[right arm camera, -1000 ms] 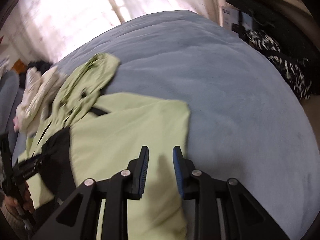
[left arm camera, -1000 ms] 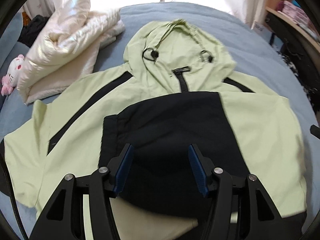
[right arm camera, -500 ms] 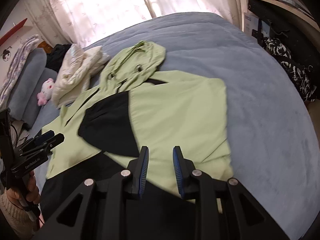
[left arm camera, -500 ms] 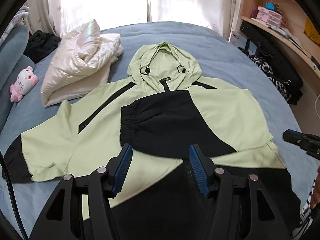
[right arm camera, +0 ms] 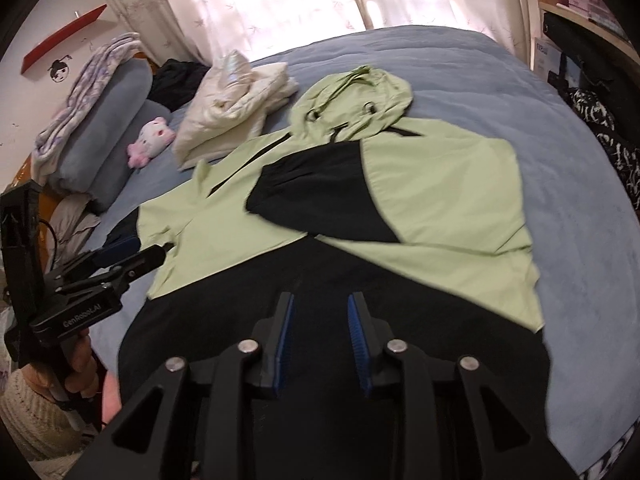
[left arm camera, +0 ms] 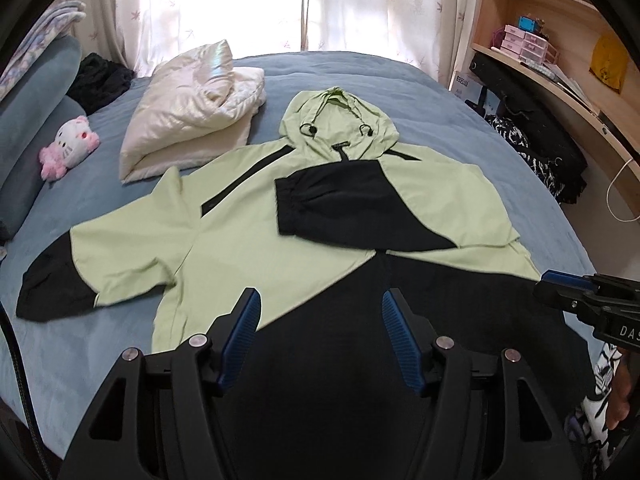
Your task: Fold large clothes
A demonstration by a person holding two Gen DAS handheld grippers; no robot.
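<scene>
Reads "GenRobot.AI" in grey letters on the side of the left tongs [right arm camera: 120,254], seen from the right wrist. Shows only "DAS", cut by the frame edge, on the right tongs [left arm camera: 560,284]. Characters on the white box [left arm camera: 466,82] too small to read.

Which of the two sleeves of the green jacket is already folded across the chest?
The sleeve on the picture's right, black cuff below the hood. The other sleeve lies spread out to the left on the bed.
</scene>
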